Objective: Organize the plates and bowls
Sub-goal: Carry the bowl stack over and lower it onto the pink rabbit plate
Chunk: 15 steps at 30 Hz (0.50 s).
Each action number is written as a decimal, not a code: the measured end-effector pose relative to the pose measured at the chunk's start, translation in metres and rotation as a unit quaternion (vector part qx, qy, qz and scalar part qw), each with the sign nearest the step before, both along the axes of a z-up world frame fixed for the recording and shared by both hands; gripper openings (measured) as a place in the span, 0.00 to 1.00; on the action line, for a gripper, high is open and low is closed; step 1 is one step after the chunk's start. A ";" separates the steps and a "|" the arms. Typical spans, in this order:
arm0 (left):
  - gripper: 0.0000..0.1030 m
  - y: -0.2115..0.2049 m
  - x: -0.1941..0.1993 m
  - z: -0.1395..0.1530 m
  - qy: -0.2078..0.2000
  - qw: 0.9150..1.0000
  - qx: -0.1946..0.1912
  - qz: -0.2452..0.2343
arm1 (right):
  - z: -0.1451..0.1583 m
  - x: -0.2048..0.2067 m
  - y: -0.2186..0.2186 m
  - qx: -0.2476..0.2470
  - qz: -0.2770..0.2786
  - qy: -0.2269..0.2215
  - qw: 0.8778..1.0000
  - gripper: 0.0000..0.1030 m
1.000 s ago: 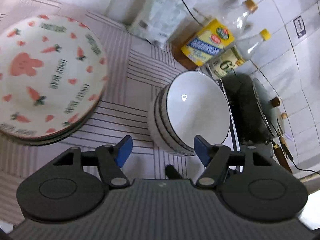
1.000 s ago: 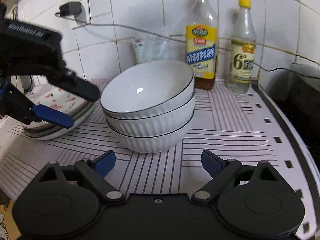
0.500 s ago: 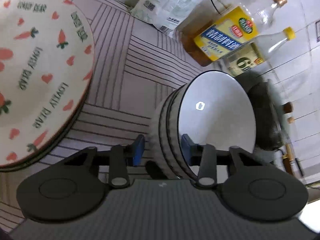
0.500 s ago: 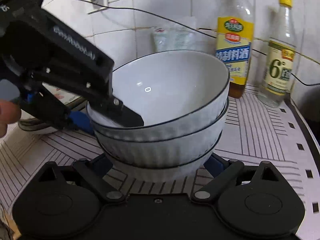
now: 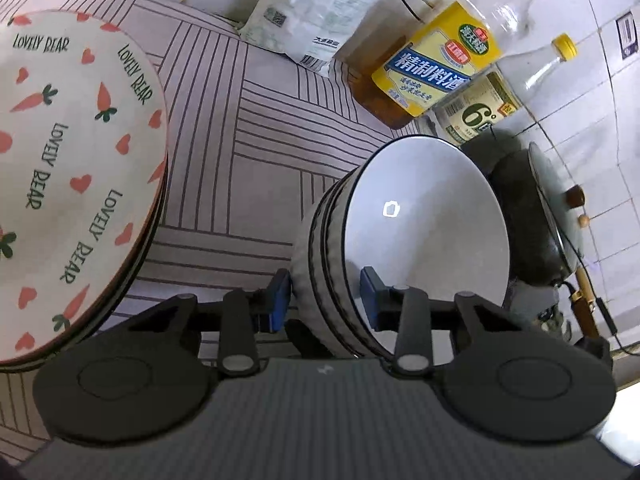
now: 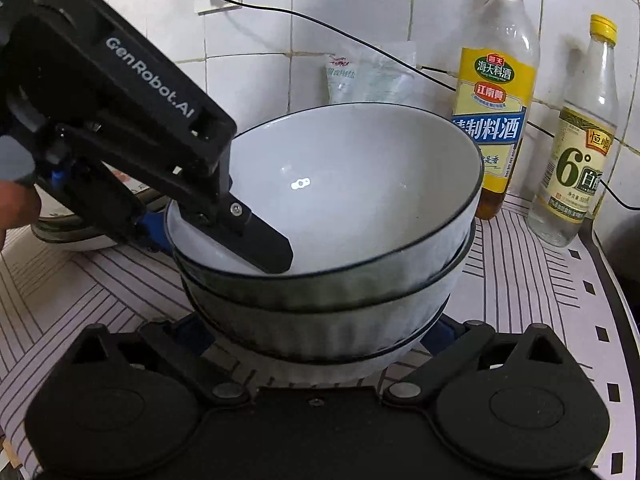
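Note:
A stack of three white ribbed bowls with dark rims (image 6: pixel 344 304) stands on the striped mat; it also shows in the left wrist view (image 5: pixel 420 240). My left gripper (image 5: pixel 323 300) is shut on the stack's rim, one finger inside the top bowl and one outside. My right gripper (image 6: pixel 316 330) is open, its fingers on either side of the lowest bowl's base, mostly hidden by the stack. A stack of carrot-patterned "Lovely Bear" plates (image 5: pixel 68 168) lies to the left.
Two bottles, a yellow-labelled cooking wine (image 6: pixel 496 120) and a white vinegar (image 6: pixel 580 152), stand at the tiled wall behind the bowls. A plastic bag (image 5: pixel 312 12) leans on the wall. A black lidded pan (image 5: pixel 536 216) sits at the right.
My left gripper moved onto the bowls and closed over the rim. My right gripper moved forward until its open fingers straddle the stack's base.

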<state>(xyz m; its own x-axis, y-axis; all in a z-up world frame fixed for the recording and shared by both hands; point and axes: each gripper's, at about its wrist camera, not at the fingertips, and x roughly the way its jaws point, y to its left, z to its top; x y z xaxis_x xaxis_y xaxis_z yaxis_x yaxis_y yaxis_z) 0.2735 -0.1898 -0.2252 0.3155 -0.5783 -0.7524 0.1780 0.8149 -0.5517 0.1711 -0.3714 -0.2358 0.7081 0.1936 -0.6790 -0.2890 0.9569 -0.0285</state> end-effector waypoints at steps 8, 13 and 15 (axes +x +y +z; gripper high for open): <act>0.35 0.004 -0.007 0.014 -0.014 1.000 0.018 -0.016 | 0.009 -0.012 0.009 -0.001 -0.005 -0.021 1.000 0.99; 0.35 0.022 -0.022 0.034 -0.022 1.000 0.017 -0.012 | 0.033 -0.021 0.023 0.009 -0.001 -0.035 0.999 0.99; 0.35 0.030 -0.029 0.045 -0.026 0.999 0.025 -0.013 | 0.044 -0.023 0.031 0.013 0.004 -0.038 0.999 0.99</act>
<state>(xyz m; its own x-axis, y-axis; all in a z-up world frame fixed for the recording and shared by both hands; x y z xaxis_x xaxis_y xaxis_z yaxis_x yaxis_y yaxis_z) 0.2450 -0.1594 -0.1797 0.3409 -0.5491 -0.7631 0.2267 0.8358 -0.5001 0.1480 -0.3401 -0.1921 0.7555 0.2157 -0.6187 -0.2943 0.9553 -0.0264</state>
